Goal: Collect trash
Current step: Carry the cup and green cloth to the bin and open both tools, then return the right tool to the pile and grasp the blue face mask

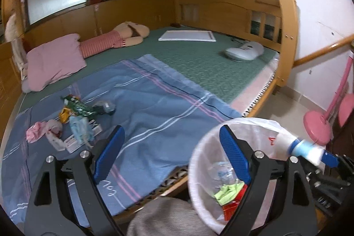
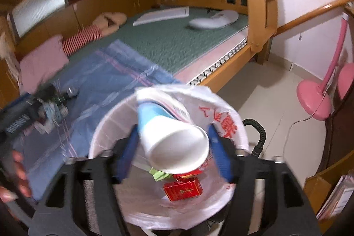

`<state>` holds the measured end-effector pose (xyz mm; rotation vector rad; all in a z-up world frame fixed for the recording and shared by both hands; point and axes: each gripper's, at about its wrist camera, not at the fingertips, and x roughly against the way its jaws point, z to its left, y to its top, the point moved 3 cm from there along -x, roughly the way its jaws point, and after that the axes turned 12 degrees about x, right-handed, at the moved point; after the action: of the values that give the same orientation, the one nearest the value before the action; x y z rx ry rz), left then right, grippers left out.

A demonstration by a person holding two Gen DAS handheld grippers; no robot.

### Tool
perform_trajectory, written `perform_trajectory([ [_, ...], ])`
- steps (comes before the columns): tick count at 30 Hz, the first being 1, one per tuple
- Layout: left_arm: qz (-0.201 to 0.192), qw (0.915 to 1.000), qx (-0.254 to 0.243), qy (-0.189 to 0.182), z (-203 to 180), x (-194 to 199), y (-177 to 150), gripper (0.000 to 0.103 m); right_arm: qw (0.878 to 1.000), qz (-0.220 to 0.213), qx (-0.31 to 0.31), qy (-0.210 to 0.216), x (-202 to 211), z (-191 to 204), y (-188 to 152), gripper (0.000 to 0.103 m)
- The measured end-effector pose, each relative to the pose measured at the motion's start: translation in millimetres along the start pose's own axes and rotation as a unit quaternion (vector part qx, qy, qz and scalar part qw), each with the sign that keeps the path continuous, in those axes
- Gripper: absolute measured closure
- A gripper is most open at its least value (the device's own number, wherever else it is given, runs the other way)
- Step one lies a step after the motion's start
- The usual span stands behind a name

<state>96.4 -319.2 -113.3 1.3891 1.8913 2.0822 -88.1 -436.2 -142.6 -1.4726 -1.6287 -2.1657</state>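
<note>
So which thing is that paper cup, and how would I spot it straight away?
Start at the white bin lined with a plastic bag, standing on the floor beside the wooden bed. Right above its mouth, between the blue fingers of the right gripper, sits the paper cup. It is white with a light blue band, tipped on its side, unlike the red box and green wrapper inside the bin.

Paper cup (image 2: 174, 143) between spread blue fingers (image 2: 218, 154), above lined bin (image 2: 106, 125).

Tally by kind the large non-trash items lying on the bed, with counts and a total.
Pink pillow: 1
Striped plush toy: 1
White flat board: 1
White handheld appliance: 1
Total: 4
</note>
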Motion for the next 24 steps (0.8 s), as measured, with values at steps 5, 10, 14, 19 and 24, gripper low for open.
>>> perform_trajectory([
  [5,0.001,0.9997,0.021,0.01,19.5,-1.9,3.8,0.016,1.0,-0.001,0.0,0.004,-2.1,6.5,0.8,0.025],
  [10,0.001,0.9993,0.036,0.012,38.2,-1.2,5.2,0.016,1.0,-0.001,0.015,0.014,-3.0,18.7,6.7,0.025],
  [14,-0.002,0.9988,0.042,0.024,63.1,6.0,-2.8,0.016,0.998,-0.002,0.036,0.047,-11.4,44.1,18.7,0.022],
  [19,0.002,0.9961,0.059,0.066,112.4,13.4,-15.5,0.016,0.99,0.002,0.087,0.11,-36.8,109.4,39.3,0.021],
  [24,0.012,0.9872,0.096,0.127,182.7,17.6,-26.8,0.015,0.972,0.014,0.136,0.192,-71.7,197.3,60.8,0.021],
])
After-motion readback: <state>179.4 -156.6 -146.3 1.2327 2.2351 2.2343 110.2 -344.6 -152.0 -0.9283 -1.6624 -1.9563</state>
